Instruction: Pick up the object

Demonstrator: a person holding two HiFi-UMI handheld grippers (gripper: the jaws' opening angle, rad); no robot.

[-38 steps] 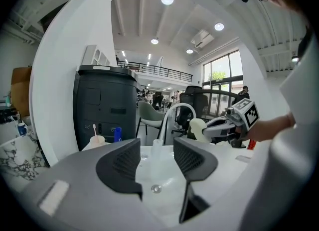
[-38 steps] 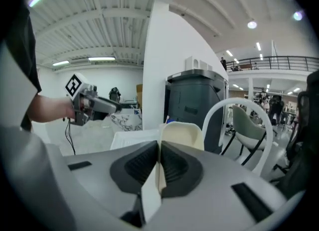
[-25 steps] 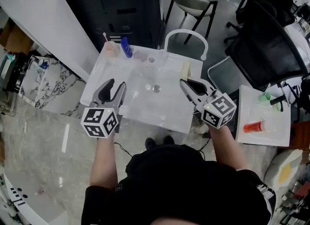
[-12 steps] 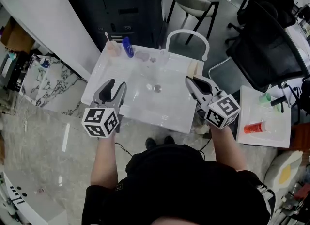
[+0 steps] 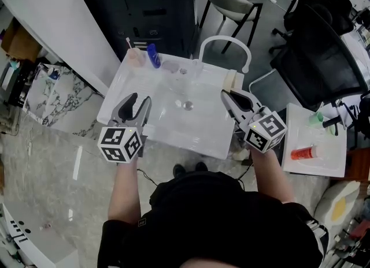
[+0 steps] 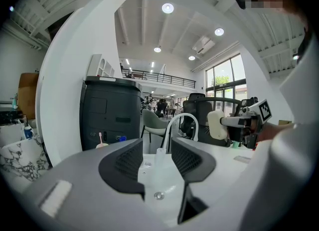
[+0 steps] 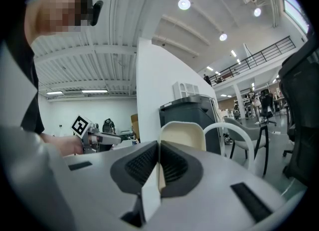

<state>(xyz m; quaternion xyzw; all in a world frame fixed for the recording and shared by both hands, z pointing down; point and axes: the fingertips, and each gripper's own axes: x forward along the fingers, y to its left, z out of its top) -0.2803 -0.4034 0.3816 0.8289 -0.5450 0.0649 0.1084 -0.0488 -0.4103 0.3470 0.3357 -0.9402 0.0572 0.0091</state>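
Right gripper view: right gripper [image 7: 158,164] pinches cream object [image 7: 182,134].

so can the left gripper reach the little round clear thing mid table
Probably yes: the left gripper is open and empty, and the table between it and the round clear thing looks bare.

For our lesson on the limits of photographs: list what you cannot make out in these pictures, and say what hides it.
Cream piece, right gripper view: the right tool, shut on it, covers its lower part; what it is stays unclear.
Small round thing, head view: too small to identify.
Clear tube, left gripper view: see-through, lower end behind the open left tool.
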